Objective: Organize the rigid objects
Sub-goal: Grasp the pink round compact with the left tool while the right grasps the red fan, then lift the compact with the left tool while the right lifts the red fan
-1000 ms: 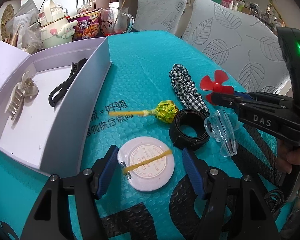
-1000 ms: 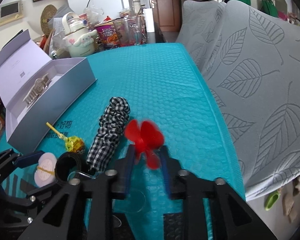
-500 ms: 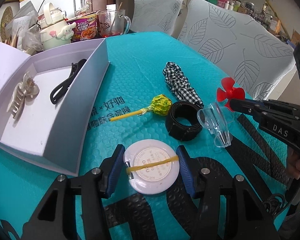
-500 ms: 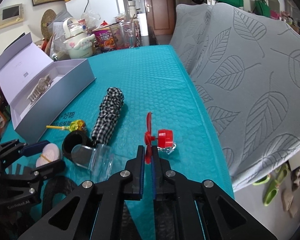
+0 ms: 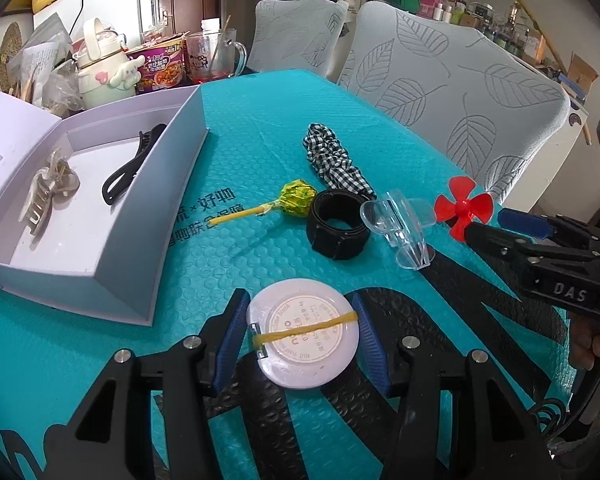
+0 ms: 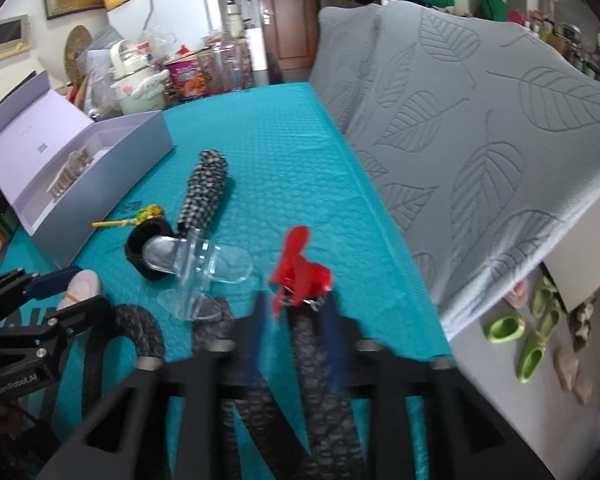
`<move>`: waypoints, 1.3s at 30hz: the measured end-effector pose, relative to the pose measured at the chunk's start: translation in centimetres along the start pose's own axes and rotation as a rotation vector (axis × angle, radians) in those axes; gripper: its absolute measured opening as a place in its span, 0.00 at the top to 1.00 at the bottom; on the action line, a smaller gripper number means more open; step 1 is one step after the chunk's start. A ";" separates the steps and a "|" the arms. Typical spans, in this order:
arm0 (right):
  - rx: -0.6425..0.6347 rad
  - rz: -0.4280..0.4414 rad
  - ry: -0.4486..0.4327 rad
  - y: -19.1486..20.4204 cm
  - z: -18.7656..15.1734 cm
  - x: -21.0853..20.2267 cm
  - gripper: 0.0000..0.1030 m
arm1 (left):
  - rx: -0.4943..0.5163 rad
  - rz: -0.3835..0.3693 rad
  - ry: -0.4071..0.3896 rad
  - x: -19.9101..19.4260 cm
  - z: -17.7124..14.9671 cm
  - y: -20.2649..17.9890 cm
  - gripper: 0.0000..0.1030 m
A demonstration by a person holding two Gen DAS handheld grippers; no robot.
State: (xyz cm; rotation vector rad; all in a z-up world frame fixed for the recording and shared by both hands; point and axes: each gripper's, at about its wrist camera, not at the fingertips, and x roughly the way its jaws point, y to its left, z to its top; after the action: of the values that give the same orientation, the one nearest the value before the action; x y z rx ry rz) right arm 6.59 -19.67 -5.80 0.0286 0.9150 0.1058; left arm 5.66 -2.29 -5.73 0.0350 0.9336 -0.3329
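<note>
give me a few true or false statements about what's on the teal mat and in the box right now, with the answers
1. The round white compact sits between the left gripper's blue pads. True.
2. The lilac box holds nothing. False: a beige hair claw and a black clip lie in it.
3. The lollipop lies inside the box. False: it lies on the teal mat, beside the black ring.
4. The red propeller is at the tips of the right gripper, whose jaws are opening. True.
5. The checked scrunchie is in the box. False: it lies on the mat behind the ring.
</note>
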 end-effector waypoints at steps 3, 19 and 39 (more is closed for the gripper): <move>0.029 0.036 -0.018 -0.7 -0.1 -0.2 0.34 | 0.000 -0.007 0.004 0.0 -0.1 -0.2 0.49; 0.002 0.041 0.003 0.2 1.0 2.1 0.70 | -0.025 0.015 -0.009 -1.0 -0.5 0.6 0.49; -0.003 0.080 -0.048 4.7 -0.7 -2.0 0.70 | -0.057 0.033 -0.095 -5.5 -1.8 3.1 0.49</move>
State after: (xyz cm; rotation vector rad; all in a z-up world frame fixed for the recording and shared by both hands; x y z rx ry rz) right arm 4.47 -15.19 -4.33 0.0644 0.8654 0.1804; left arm 2.13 2.38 -2.81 -0.0171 0.8472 -0.2750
